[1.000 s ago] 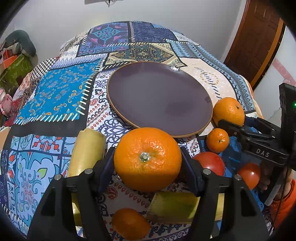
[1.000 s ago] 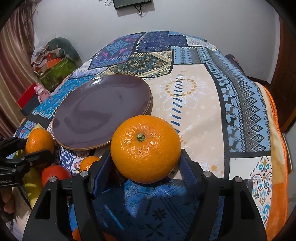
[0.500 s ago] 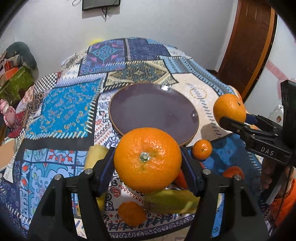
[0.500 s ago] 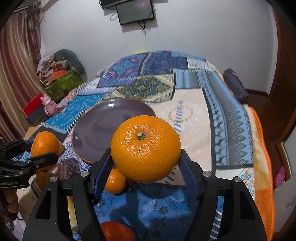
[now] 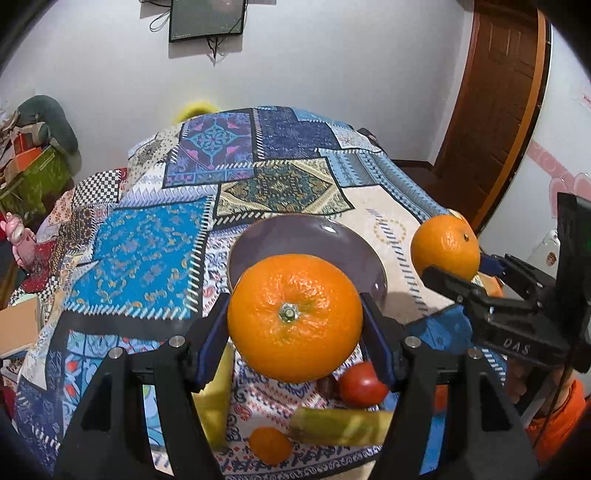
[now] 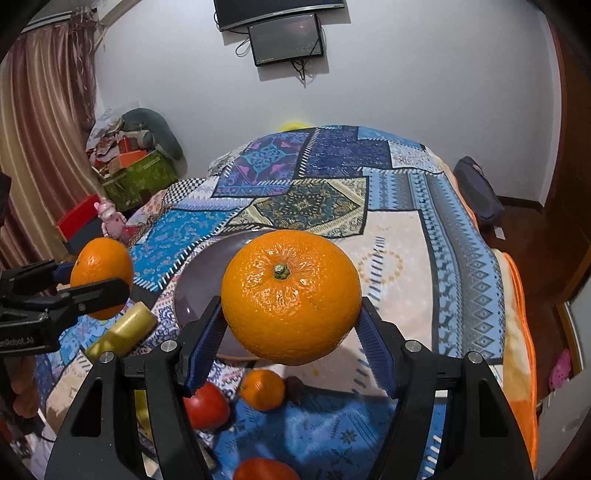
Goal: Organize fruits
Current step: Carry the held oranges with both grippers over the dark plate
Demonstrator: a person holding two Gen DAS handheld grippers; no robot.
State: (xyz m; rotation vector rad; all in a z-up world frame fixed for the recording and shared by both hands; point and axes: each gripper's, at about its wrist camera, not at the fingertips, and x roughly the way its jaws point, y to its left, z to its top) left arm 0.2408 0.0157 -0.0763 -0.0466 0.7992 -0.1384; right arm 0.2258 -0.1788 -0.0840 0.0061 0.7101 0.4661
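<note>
Oranges had risen: left gripper (image 5: 294, 325) clamped one orange (image 5: 294, 317) at frame centre, right gripper (image 6: 291, 314) another (image 6: 291, 297), both lifted higher above the plate (image 5: 280, 236), likely next carried there.

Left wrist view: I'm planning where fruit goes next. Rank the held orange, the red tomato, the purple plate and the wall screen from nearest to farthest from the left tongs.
1. Orange, clamped between the left tongs.
2. Red tomato, on the cloth just below, slightly right.
3. Purple plate, beyond the orange, centre.
4. Wall screen, far wall, top.
</note>
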